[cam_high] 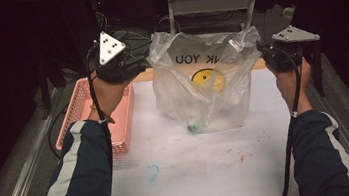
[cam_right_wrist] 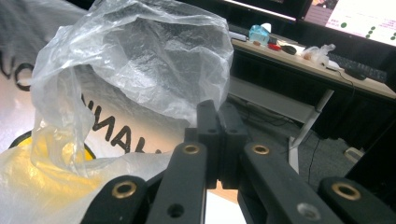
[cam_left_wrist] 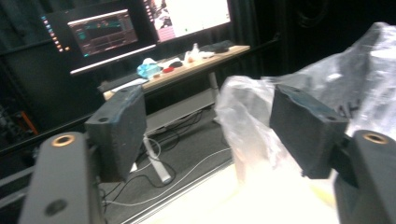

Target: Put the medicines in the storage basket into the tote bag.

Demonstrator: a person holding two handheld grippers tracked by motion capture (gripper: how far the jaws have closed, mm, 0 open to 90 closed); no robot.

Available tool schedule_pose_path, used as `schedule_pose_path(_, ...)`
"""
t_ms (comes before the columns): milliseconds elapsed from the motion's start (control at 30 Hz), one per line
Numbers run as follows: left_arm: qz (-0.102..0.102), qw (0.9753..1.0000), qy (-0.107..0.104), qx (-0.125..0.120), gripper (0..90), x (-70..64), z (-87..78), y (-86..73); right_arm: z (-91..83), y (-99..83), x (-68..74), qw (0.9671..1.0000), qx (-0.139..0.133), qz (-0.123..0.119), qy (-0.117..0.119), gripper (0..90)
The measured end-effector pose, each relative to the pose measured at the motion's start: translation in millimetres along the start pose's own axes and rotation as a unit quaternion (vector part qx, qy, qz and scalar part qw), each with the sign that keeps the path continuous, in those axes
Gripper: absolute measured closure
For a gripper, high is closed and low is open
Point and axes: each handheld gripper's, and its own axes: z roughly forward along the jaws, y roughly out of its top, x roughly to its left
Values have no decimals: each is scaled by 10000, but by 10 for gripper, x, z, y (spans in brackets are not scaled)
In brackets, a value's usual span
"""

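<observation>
The clear plastic bag [cam_high: 208, 81] has black letters on it. In the high view the letters are upside down. The word "YOU" can be read, and next to it a "K" from a word that is partly hidden by folds. Under the letters is a round yellow smiley sign [cam_high: 207, 78].

In the right gripper view the same bag [cam_right_wrist: 116, 84] shows more black letters, something like "ANK", but the wrinkles cut the word off.

Two screens [cam_left_wrist: 105, 32] at the back of the left gripper view show small writing. It is too tiny and blurry to read.
</observation>
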Motion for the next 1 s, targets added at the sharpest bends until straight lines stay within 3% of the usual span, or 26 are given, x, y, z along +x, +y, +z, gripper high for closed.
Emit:
schedule_pose_path(100, -188, 9998, -104, 18, 259, -28, -84, -116, -2, -1, 3, 10000, 31, -34, -39, 900)
schedule_pose_path(200, -119, 9994, -270, 196, 259, -131, -91, -285, -2, -10, -24, 9999, 37, -19, -104, 900)
schedule_pose_path(300, -68, 9975, -458, 532, 223, -271, -5, -483, -1, -19, -44, 9999, 37, -21, -131, 900)
schedule_pose_path(400, -225, 9928, -772, 889, 219, -399, 171, -689, 3, -22, -68, 9998, 24, 22, -182, 900)
schedule_pose_path(467, -293, 9886, -934, 1149, 219, -481, 324, -802, 9, -21, -76, 9998, 42, 18, -207, 900)
schedule_pose_path(500, -397, 9850, -1072, 1291, 219, -523, 396, -855, 9, -20, -76, 9998, 38, 34, -217, 900)
schedule_pose_path(567, -368, 9822, -1039, 1522, 221, -587, 529, -939, 7, -22, -77, 9998, 48, 17, -216, 900)
schedule_pose_path(633, -343, 9813, -887, 1674, 244, -606, 639, -1012, 7, -27, -86, 9998, 52, 6, -217, 900)
schedule_pose_path(733, -549, 9796, -843, 1737, 360, -540, 752, -1107, 4, -44, -113, 9998, 65, 40, -209, 900)
schedule_pose_path(767, -626, 9795, -786, 1745, 443, -518, 781, -1132, 4, -52, -126, 9998, 67, 69, -191, 900)
schedule_pose_path(833, -733, 9777, -863, 1771, 569, -472, 817, -1174, 1, -67, -142, 9997, 86, 122, -193, 900)
schedule_pose_path(933, -713, 9776, -920, 1753, 787, -454, 836, -1209, -8, -78, -162, 9997, 76, 161, -180, 900)
schedule_pose_path(1000, -690, 9777, -1028, 1697, 862, -443, 814, -1196, -16, -76, -166, 9997, 71, 164, -195, 900)
